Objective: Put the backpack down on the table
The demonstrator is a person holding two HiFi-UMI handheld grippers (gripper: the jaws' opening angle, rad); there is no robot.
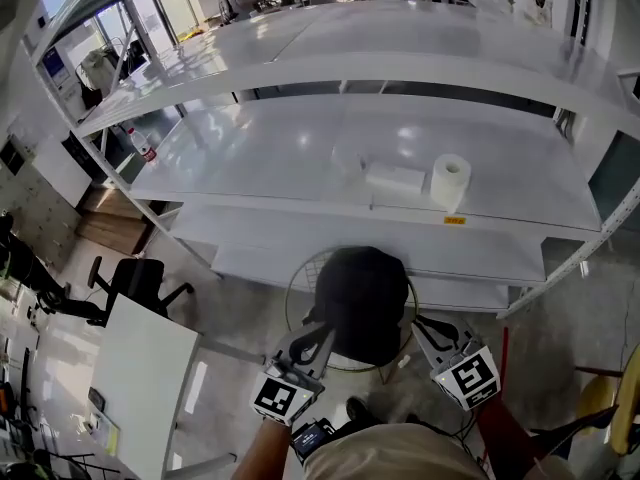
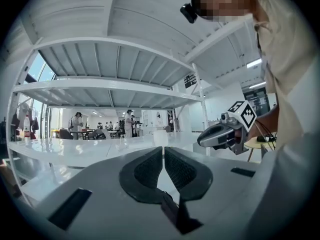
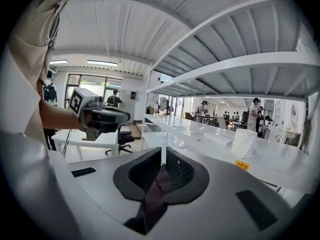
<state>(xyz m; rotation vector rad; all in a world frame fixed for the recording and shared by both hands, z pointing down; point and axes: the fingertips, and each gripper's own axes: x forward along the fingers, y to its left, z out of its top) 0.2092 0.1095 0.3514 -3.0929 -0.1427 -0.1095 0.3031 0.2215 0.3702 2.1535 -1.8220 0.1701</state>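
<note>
The left gripper (image 2: 163,156) and right gripper (image 3: 163,159) are each clamping fully onto a strap (image 3: 155,194), the backpack (image 1: 362,303) hanging upright between them, equally near both, facing the shelf (image 1: 300,158)'s front edge.

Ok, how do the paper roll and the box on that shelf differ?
The paper roll is a cylinder on end; the box is a flat rectangle. The paper roll stands taller than the box, to its right in the head view. Both are white, on the same shelf.

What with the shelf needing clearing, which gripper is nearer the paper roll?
Right. The paper roll stands almost straight ahead of the right gripper; the left gripper is farther left.
</note>
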